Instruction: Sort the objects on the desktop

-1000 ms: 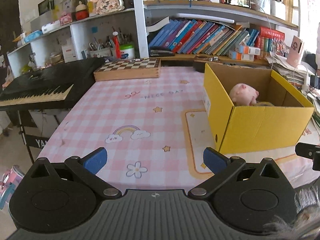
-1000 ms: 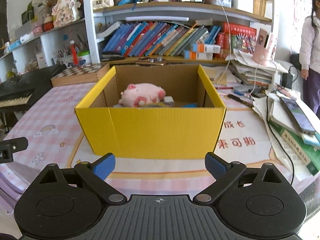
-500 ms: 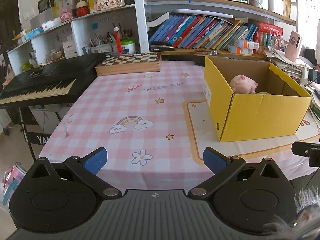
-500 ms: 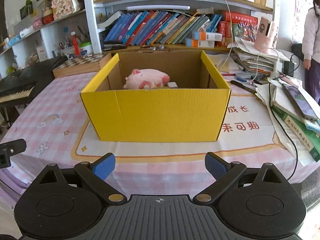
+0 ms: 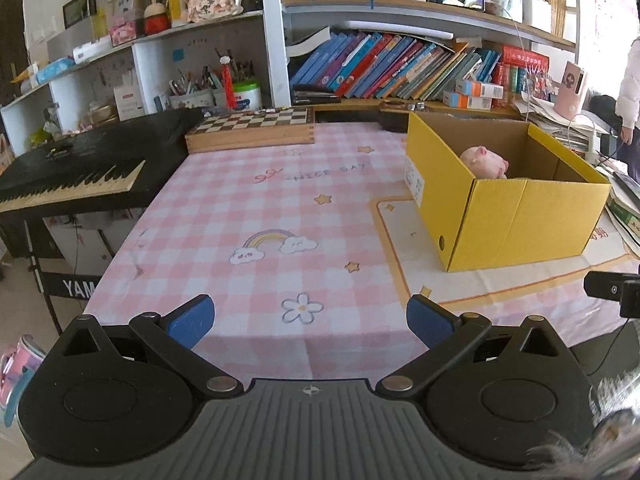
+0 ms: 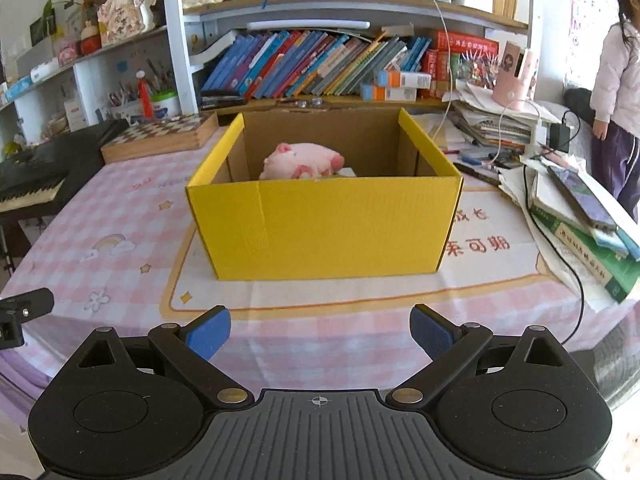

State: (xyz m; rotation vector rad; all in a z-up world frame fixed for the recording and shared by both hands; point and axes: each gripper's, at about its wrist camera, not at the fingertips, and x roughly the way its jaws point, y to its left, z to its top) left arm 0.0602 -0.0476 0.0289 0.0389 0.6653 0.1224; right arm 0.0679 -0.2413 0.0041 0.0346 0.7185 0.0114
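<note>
The yellow box (image 6: 328, 224) sits toward the right part of the bench (image 5: 256, 216), a pink plush pig (image 6: 304, 162) inside it (other contents are mostly hidden). Bare checked cloth lies left of the box. The left gripper (image 5: 310, 322) and right gripper (image 6: 320, 330) hang at the near edge, both spread wide and holding nothing.

Light: we see bright daylight from 3 o'clock, glare there.
Focus: sharp centre.
Edges: fisheye bending, dark corners.
</note>
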